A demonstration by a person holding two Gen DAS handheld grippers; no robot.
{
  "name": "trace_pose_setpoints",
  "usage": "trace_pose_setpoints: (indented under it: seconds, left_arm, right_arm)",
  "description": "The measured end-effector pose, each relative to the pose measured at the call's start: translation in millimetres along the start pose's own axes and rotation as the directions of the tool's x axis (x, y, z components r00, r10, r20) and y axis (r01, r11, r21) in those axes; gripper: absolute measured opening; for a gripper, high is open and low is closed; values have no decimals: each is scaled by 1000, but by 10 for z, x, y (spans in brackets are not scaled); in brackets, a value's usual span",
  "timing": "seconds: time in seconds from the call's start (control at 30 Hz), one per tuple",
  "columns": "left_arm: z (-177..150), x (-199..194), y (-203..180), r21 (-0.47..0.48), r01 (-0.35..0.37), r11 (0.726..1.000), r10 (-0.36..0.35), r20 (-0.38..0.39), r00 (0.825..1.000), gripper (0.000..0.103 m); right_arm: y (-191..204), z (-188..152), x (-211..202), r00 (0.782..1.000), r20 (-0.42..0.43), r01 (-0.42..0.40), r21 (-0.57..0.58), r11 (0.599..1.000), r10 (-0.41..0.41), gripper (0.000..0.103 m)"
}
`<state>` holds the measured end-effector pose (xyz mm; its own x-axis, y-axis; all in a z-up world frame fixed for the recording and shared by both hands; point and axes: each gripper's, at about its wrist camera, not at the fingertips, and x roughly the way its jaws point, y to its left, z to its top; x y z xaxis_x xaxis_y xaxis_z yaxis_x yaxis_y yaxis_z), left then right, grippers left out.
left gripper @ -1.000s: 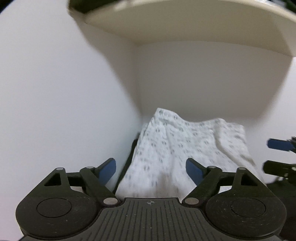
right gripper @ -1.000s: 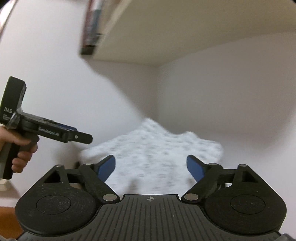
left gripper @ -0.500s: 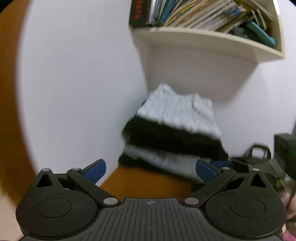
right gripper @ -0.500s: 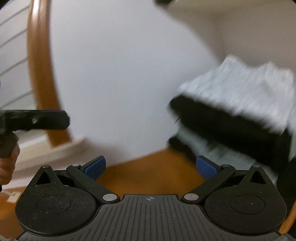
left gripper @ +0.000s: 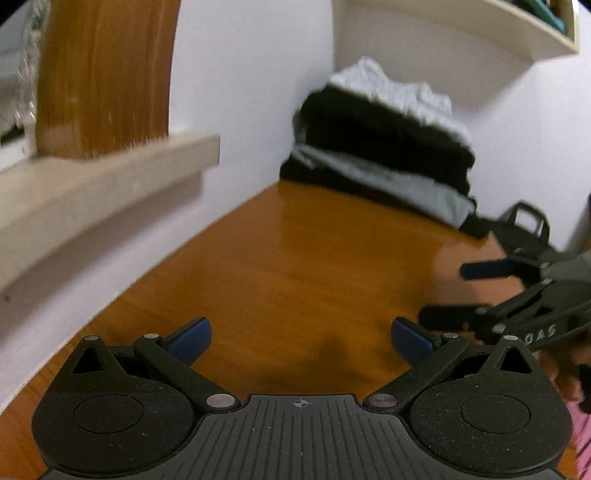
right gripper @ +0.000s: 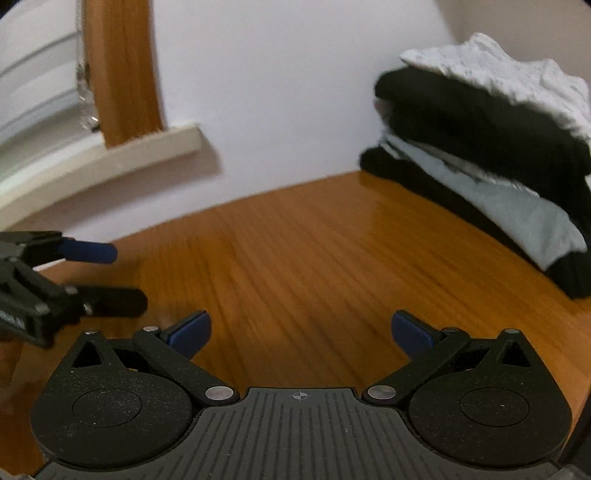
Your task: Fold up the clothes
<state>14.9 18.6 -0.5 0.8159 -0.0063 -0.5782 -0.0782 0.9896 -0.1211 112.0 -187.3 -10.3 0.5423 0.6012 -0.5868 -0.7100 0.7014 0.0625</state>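
Note:
A stack of folded clothes (left gripper: 384,147) sits in the far corner of the wooden table (left gripper: 295,266), against the white wall: a white patterned piece on top, black ones and a grey one below. The same stack of clothes (right gripper: 491,147) fills the upper right of the right wrist view. My left gripper (left gripper: 301,338) hovers open over bare table, well short of the stack, nothing between its fingers. My right gripper (right gripper: 301,332) is likewise open and empty above the table (right gripper: 314,258). Each gripper shows at the edge of the other's view.
A cream ledge (left gripper: 103,173) and a wooden post (left gripper: 103,74) stand along the wall on the left. A shelf (left gripper: 480,22) hangs above the stack. A dark bag (left gripper: 524,225) lies right of the clothes. A pink sleeve (left gripper: 581,435) shows at lower right.
Both grippers have pulled back and down from the stack, which was close under them and now lies far off. Their fingers stand a little wider. The bare table has come into view.

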Motion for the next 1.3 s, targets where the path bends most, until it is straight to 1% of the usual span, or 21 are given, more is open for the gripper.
trace_pose_setpoints:
  seconds: [0.1,0.3,0.43,0.6,0.67,0.83,0.93,1.07,1.3]
  left_arm:
    - [-39,120,34,13,10,1000,-9,-29,1000,103]
    - [-72,196,22,66,46,997,-41,-68,997,103]
    - [-91,180,21,113,48,992,-38,-82,996,103]
    - [-111,148,40,154,31,988,-17,-93,996,103]
    - [-126,127,52,172,27,985,-10,-98,995,103]
    - [-139,100,47,174,8,985,10,-100,995,103]
    - [-151,80,38,169,1,986,16,-100,995,103]
    - [-153,71,36,171,5,985,13,-101,995,103]
    - [-148,78,37,171,6,985,12,-102,995,103]
  right_arm:
    - [60,-28,54,998,-19,58,27,998,-58,103]
    - [131,-179,53,994,-42,108,111,988,-104,103]
    - [260,-260,-20,985,-21,175,123,977,-173,103]
    - [410,-338,-68,957,-55,290,156,944,-285,103]
    - [445,-385,-128,951,-60,311,188,932,-305,103]
    - [586,-504,-253,922,-75,386,243,890,-380,103]
    - [658,-557,-302,900,-88,434,284,855,-428,103]
    - [776,-603,-343,861,-113,504,332,798,-496,103]
    - [797,-624,-351,846,-125,527,348,775,-519,103]
